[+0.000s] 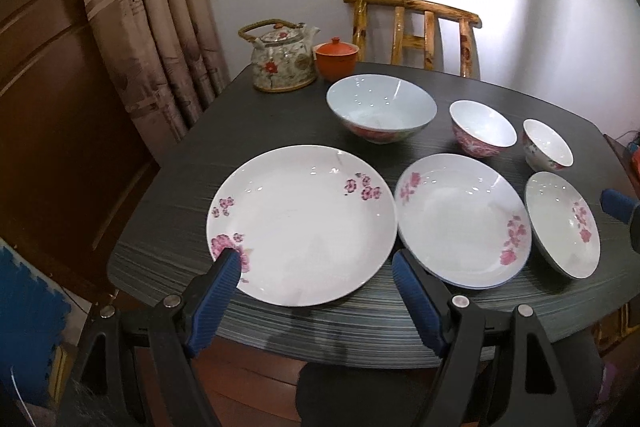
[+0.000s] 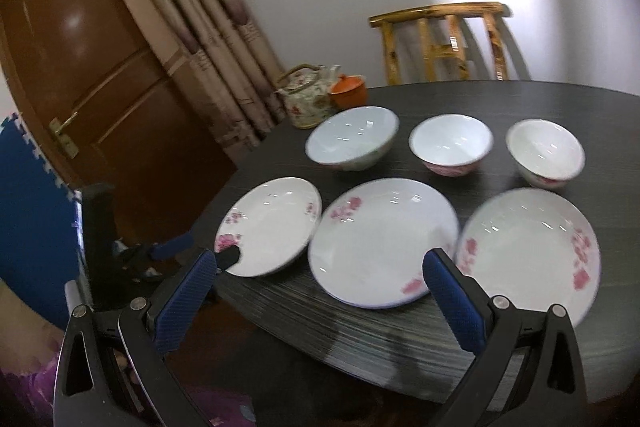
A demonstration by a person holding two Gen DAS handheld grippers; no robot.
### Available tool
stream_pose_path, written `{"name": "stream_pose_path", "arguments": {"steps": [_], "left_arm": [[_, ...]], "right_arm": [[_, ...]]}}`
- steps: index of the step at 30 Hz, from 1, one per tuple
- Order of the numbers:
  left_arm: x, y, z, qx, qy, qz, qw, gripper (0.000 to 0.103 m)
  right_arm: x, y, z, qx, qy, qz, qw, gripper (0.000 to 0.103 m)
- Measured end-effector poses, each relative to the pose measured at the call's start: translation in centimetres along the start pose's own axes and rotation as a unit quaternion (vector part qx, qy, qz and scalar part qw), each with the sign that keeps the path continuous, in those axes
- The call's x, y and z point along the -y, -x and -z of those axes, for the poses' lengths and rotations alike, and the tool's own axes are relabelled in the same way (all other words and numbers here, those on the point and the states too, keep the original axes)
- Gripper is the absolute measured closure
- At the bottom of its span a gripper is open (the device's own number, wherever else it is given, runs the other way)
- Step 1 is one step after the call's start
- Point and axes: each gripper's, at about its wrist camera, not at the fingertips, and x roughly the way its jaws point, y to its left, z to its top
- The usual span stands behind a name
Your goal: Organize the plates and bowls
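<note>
Three white floral ceramic plates (image 1: 302, 223) and three bowls (image 1: 381, 107) on dark round desk (image 1: 280, 115).
Left hand-held gripper (image 1: 316, 267) and right hand-held gripper (image 2: 320, 263) both spread, holding nothing.

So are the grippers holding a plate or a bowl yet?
No. The left gripper and the right gripper are both open with nothing between their fingers.

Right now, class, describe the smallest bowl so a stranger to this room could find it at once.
Start at the dark table, with a teapot at its far left corner. Three bowls stand in a back row behind three plates. The smallest bowl ends that row on the right, farthest from the teapot; beside the pink middle bowl it is mostly white outside.
</note>
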Motion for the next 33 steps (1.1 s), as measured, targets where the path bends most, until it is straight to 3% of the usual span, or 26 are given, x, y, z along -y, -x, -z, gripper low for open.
{"name": "stream_pose_path", "arguments": {"steps": [12, 15, 17, 24, 28, 33], "left_arm": [[-3.4, -1.5, -0.5, -0.033, 0.045, -0.018, 0.9983, 0.023], [-4.2, -2.1, -0.6, -0.044, 0.059, -0.024, 0.997, 0.023], [-4.8, -2.3, -0.6, -0.047, 0.067, -0.03, 0.9962, 0.023], [-6.1, -3.5, -0.7, -0.071, 0.089, -0.034, 0.9929, 0.023], [-6.8, -4.0, -0.8, -0.082, 0.102, -0.031, 0.9909, 0.023], [-7.6, -4.7, -0.8, -0.092, 0.116, -0.031, 0.9885, 0.023]], "right_arm": [[-3.0, -5.8, -3.4, -0.064, 0.029, -0.065, 0.995, 0.001], [-3.2, -7.4, -3.9, -0.081, 0.04, -0.072, 0.993, 0.012], [-3.1, -8.7, -4.3, -0.097, 0.041, -0.08, 0.991, 0.026], [-2.6, -13.2, -5.2, -0.143, 0.028, -0.097, 0.985, 0.026], [-2.0, -15.2, -5.7, -0.16, 0.025, -0.099, 0.982, 0.037], [-1.2, -17.7, -6.5, -0.18, 0.013, -0.106, 0.978, 0.038]]}}
